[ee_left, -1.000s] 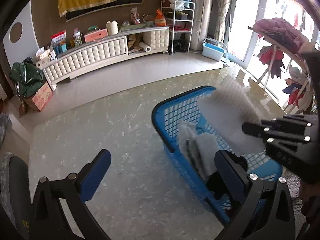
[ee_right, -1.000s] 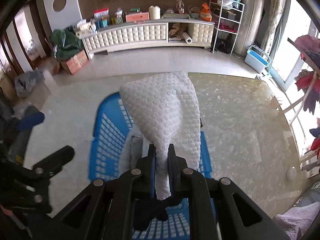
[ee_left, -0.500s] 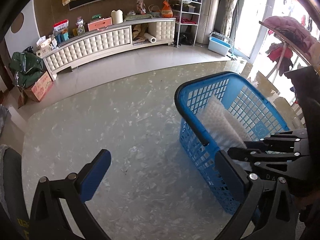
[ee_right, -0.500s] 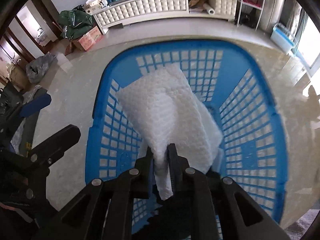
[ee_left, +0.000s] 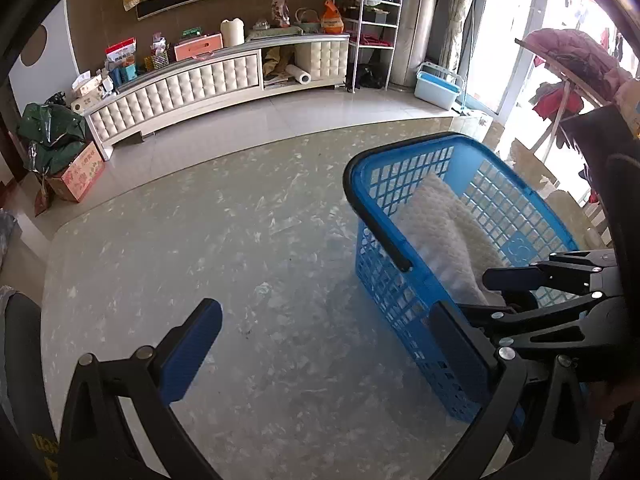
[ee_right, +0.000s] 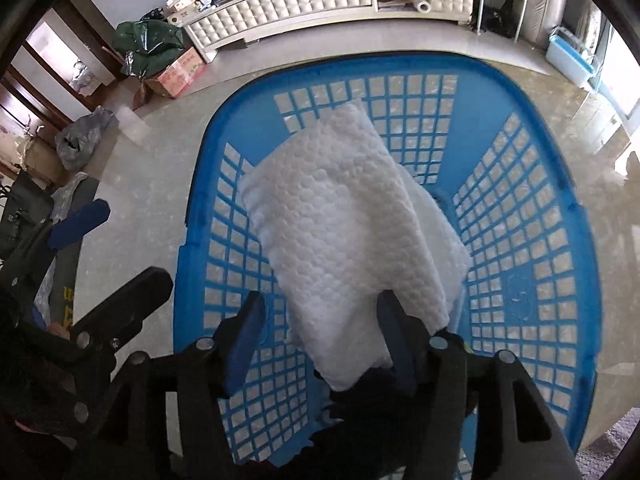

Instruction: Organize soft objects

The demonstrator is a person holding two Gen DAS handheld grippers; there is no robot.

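White towel in the blue basket

The right gripper [ee_right: 320, 332], jaws just opening, stands loose around the quilted white towel [ee_right: 344, 220] in the blue basket [ee_right: 576, 280]; its near end is hidden. The left gripper [ee_left: 320, 340] is wide, empty.

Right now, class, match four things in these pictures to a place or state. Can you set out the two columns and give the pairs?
Things:
1. white textured cloth
2. blue basket
3. left hand-held gripper
4. right hand-held gripper

Places or states:
A. open over bare tabletop, nothing between its fingers
B. lying inside the basket
C. jaws just opened, cloth end loose between the fingers
D. standing on the marbled table

Pairs: 1-B, 2-D, 3-A, 4-C
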